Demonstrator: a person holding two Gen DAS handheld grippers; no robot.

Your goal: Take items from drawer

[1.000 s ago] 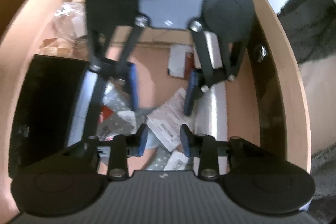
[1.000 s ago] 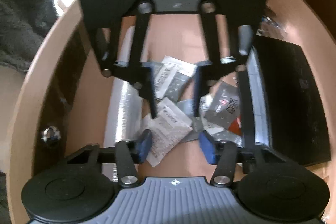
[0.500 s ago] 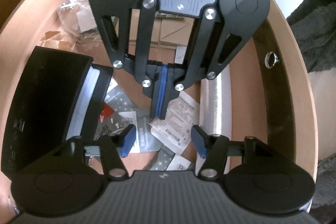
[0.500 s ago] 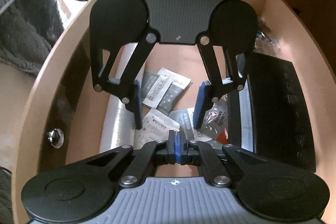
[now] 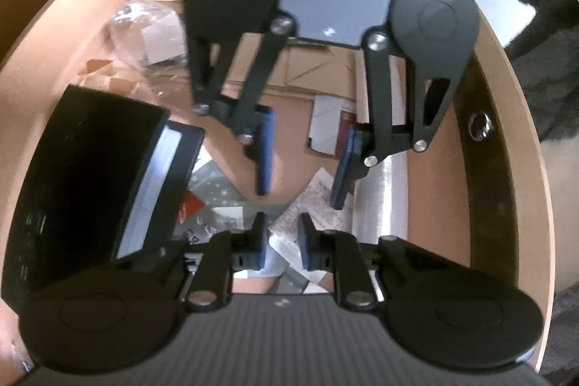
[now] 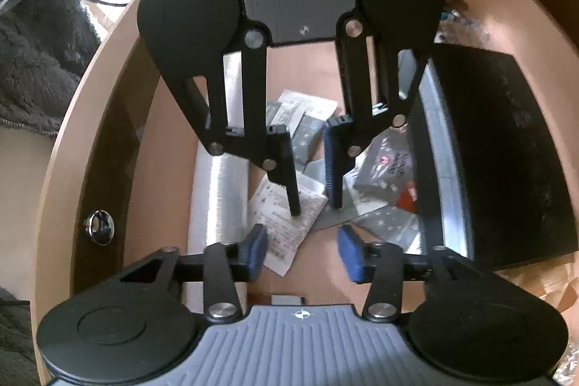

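Note:
Both grippers hang over an open wooden drawer [image 5: 506, 169] and face each other. My left gripper [image 5: 282, 241] is open with a narrow gap, empty, above a white printed sachet [image 5: 311, 205]. My right gripper [image 6: 302, 252] is open and empty; in the left wrist view it shows opposite [image 5: 300, 161]. The left gripper shows in the right wrist view [image 6: 313, 194] over the same white sachet [image 6: 286, 223]. Grey starred sachets [image 6: 383, 223] and a foil roll [image 6: 220, 198] lie on the drawer floor.
A black box [image 6: 495, 147] with a pale edge fills one side of the drawer; it also shows in the left wrist view [image 5: 83, 176]. Crumpled clear plastic [image 5: 144, 28] and brown envelopes [image 5: 311, 67] lie at one end. A metal screw [image 6: 97, 227] sits in the drawer wall.
Half a second ago my right gripper was shut; now it is open. My left gripper's jaws have narrowed. Both have shifted slightly over the sachets.

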